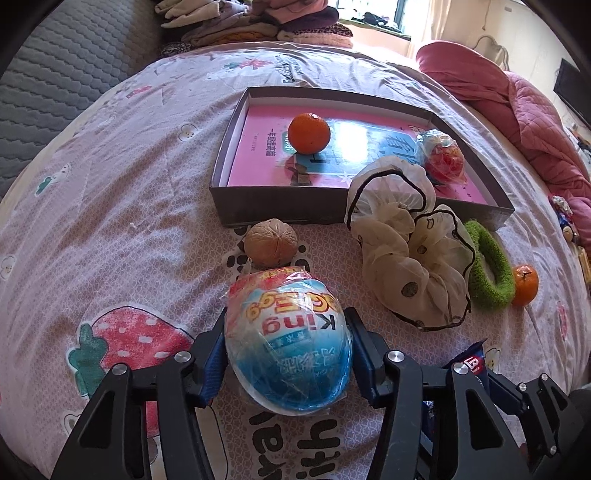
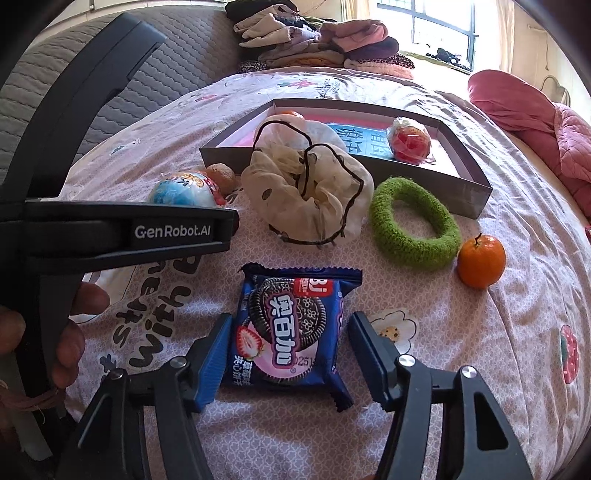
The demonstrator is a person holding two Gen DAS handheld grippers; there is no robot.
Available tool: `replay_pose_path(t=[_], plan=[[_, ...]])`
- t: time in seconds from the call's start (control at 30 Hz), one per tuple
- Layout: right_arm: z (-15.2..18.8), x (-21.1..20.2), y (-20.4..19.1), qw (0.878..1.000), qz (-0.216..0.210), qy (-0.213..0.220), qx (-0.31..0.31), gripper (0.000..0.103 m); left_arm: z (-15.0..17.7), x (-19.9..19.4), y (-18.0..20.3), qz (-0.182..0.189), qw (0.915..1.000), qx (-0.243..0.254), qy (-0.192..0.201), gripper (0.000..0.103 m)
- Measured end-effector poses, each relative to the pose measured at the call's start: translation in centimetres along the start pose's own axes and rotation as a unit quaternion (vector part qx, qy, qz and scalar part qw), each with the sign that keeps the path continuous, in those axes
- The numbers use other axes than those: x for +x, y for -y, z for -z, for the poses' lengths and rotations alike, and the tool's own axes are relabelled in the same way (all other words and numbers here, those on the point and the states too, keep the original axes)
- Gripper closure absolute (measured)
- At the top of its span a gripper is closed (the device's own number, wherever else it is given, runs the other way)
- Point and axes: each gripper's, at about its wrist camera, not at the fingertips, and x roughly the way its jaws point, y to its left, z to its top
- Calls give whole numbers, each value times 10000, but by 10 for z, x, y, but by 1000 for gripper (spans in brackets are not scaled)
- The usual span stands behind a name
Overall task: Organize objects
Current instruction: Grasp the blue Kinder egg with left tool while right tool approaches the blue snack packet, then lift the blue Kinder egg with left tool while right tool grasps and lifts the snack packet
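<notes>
My left gripper (image 1: 288, 350) has its jaws around a blue-and-white wrapped toy egg (image 1: 288, 343) on the bed; the pads touch its sides. The egg also shows in the right wrist view (image 2: 183, 192). My right gripper (image 2: 290, 343) is open, with its fingers on either side of a blue cookie packet (image 2: 291, 328), not touching it. A shallow grey box (image 1: 280, 210) lies ahead and holds an orange (image 1: 308, 133) and a red wrapped egg (image 1: 443, 158). A walnut (image 1: 271, 242), a cream scrunchie (image 1: 410, 251), a green scrunchie (image 1: 489, 273) and a second orange (image 1: 524, 284) lie on the bed.
The bed has a pink patterned sheet (image 1: 110, 206). Folded clothes (image 1: 258, 22) are stacked at the far end. A pink quilt (image 1: 524, 110) is bunched at the right. A grey padded headboard (image 1: 55, 74) stands at the left.
</notes>
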Motion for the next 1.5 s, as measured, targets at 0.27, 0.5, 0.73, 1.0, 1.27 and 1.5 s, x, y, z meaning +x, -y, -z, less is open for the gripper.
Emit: replay_pose_path(t=[0.27, 0.5, 0.73, 1.0, 1.27, 1.5], plan=[[1, -1, -1, 9999, -92, 16, -58, 49, 2, -1, -3, 104, 9999, -19, 50, 46], [1, -4, 0, 9998, -185, 14, -83, 50, 7, -6, -4, 73, 9999, 62, 113, 47], [0, -8, 2, 9996, -285, 44, -64, 51, 10, -16, -6, 64, 9997, 98, 214, 47], [-3, -14, 2, 9995, -282, 131, -82, 51, 13, -29, -7, 59, 9994, 121, 326, 47], [-8, -27, 8, 9991, -222, 346, -92, 51, 15, -46, -7, 25, 9985, 134, 533, 47], [-15, -34, 13, 9986, -169, 488, -82, 51, 14, -59, -5, 69, 9974, 132, 705, 47]])
